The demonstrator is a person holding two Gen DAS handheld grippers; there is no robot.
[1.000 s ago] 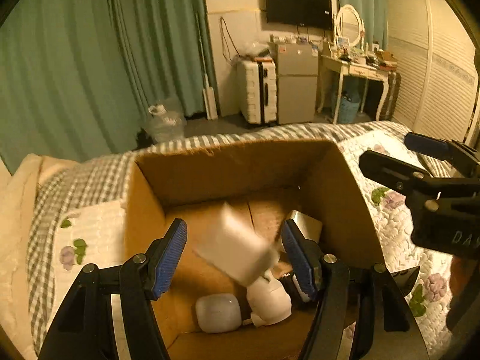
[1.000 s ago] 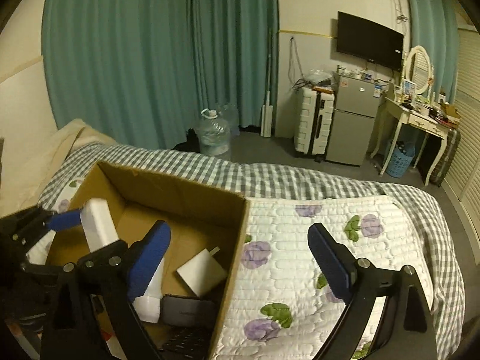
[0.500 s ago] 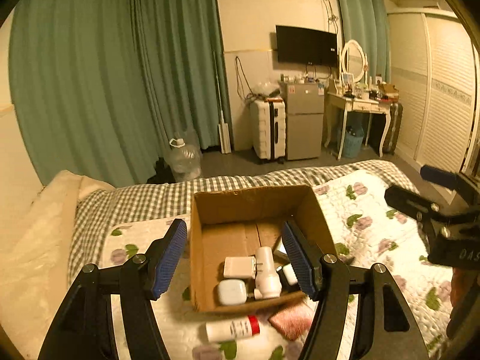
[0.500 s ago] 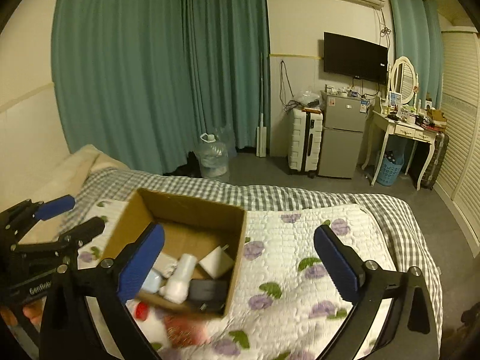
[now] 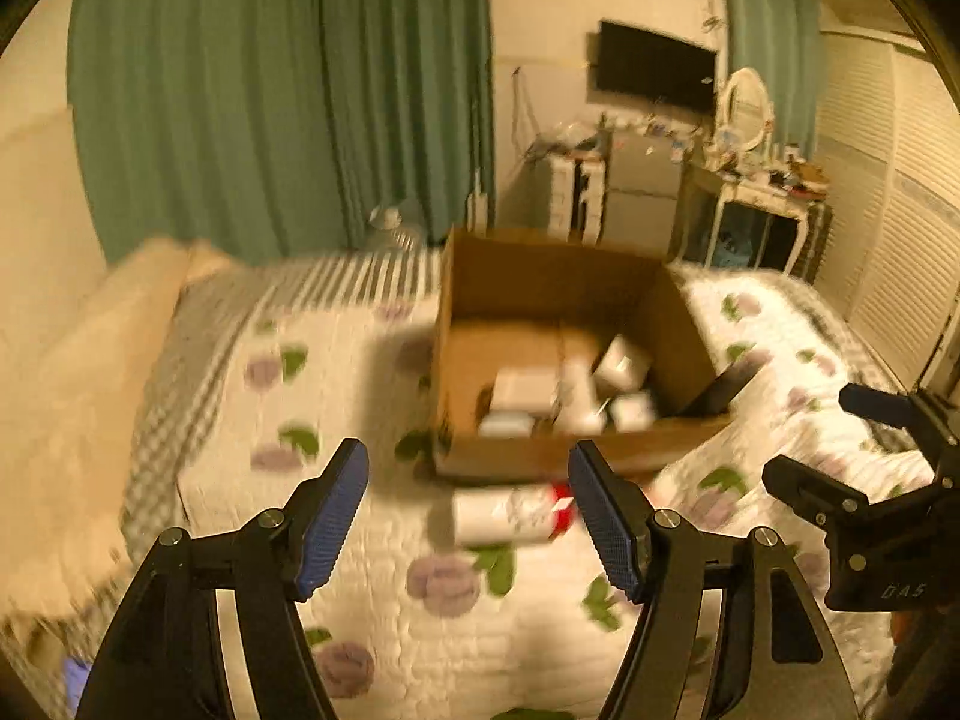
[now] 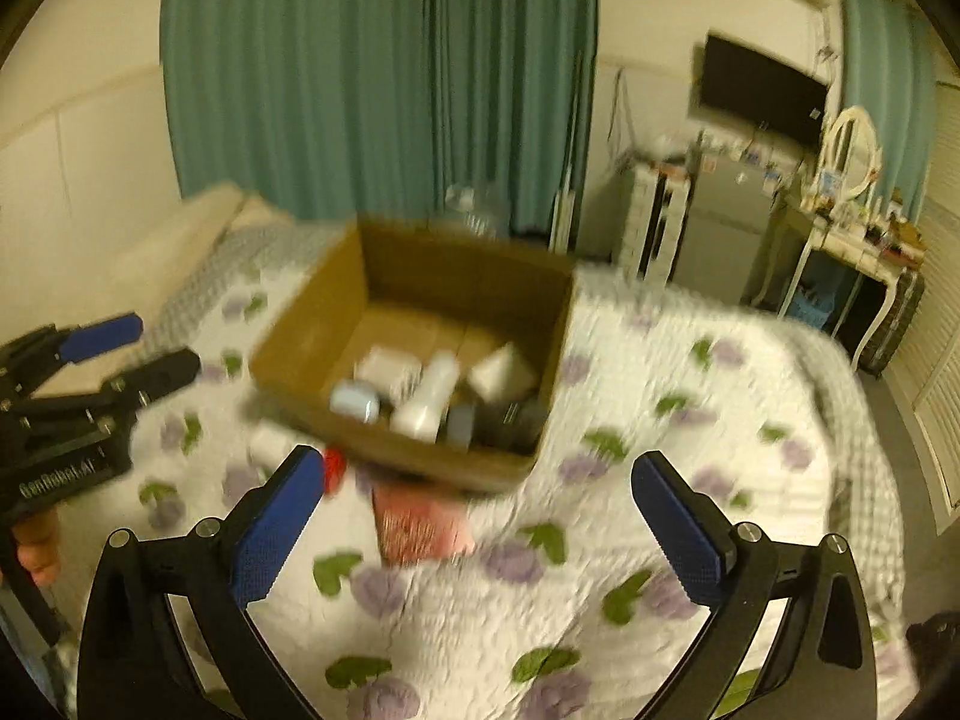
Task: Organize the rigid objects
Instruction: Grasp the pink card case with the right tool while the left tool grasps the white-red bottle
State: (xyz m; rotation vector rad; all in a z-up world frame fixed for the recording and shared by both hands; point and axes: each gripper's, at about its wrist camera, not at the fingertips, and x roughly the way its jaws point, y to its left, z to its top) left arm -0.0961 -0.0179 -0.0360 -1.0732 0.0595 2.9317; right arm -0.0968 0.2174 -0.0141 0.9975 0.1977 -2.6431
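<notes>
A floral quilt (image 5: pixel 384 396) is covering the bed in a dim bedroom with green curtains, and I am working over it. The cardboard box (image 5: pixel 561 336) is sitting mid-bed, already holding several white items. A white bottle with a red cap (image 5: pixel 510 513) and a pinkish flat packet (image 6: pixel 420 522) are lying just before it. My left gripper (image 5: pixel 468 516) is opening, nothing between its jaws; my right gripper (image 6: pixel 480 531) is standing wide and empty. I am judging the bottle comes next: centring the jaws across its body, closing squarely so it isn't rolling away.
</notes>
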